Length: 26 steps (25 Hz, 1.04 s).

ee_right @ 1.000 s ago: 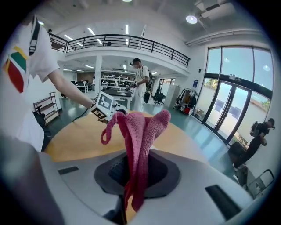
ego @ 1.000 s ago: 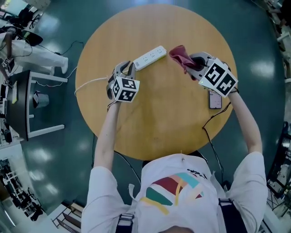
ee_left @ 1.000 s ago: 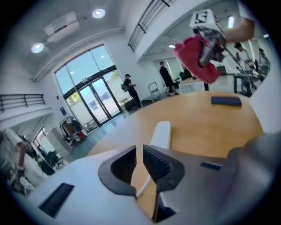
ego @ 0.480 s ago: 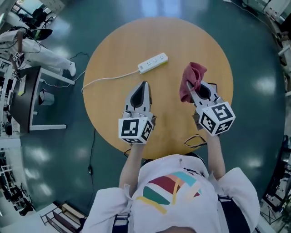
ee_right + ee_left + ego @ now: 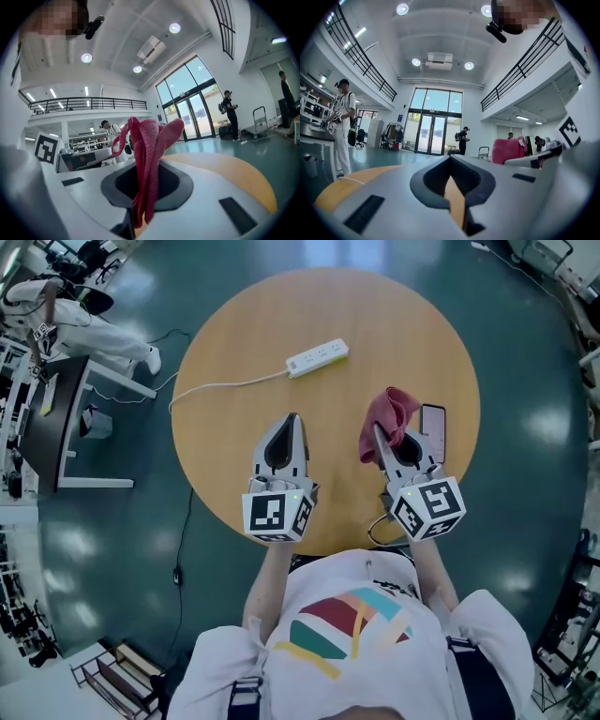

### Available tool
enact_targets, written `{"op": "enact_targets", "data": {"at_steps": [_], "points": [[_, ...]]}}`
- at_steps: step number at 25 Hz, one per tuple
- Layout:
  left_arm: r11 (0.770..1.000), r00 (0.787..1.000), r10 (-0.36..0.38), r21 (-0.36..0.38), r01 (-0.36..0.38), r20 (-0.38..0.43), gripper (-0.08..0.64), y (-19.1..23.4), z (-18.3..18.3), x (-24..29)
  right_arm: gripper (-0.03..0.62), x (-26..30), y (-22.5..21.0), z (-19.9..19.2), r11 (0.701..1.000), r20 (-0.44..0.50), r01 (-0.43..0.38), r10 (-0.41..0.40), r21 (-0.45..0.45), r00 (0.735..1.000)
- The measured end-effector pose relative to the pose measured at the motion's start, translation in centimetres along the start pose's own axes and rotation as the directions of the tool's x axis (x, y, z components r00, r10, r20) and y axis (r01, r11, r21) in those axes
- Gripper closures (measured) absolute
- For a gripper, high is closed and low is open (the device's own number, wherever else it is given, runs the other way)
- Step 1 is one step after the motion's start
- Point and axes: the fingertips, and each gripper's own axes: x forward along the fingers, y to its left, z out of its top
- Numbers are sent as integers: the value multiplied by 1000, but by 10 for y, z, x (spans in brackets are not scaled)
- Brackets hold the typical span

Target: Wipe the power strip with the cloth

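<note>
head view: table (image 5: 234, 343), teal floor (image 5: 534, 352); left hand-held gripper (image 5: 293, 419) closed, right (image 5: 378, 435) gripping cloth (image 5: 392, 412).

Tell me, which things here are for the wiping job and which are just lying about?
For the job: power strip; pink cloth, clamped in the right gripper; left gripper, shut and empty.
Just lying about: phone on the round table; black cable at its near edge.
</note>
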Motion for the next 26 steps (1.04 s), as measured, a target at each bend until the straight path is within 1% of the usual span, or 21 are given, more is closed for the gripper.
{"op": "enact_targets", "data": {"at_steps": [2,3,10,18,26], "points": [[1000,1000,11,4,-11,1,515,3,1,0,552,-1,3,3,998,-5,4,-4,-62,1000],[1000,1000,16,6,-16,2,515,5,1,0,552,0,3,2,997,-11,5,-5,-78,1000],[999,1000,23,30,-24,7,515,10,5,-2,554,0,4,-11,999,-42,8,-10,-47,999],[998,998,63,25,-64,12,515,31,4,-9,554,14,23,-23,997,-76,-50,45,-67,996],[996,996,89,12,-89,18,515,43,9,-13,554,24,41,-22,987,-105,-106,94,-118,990]]}}
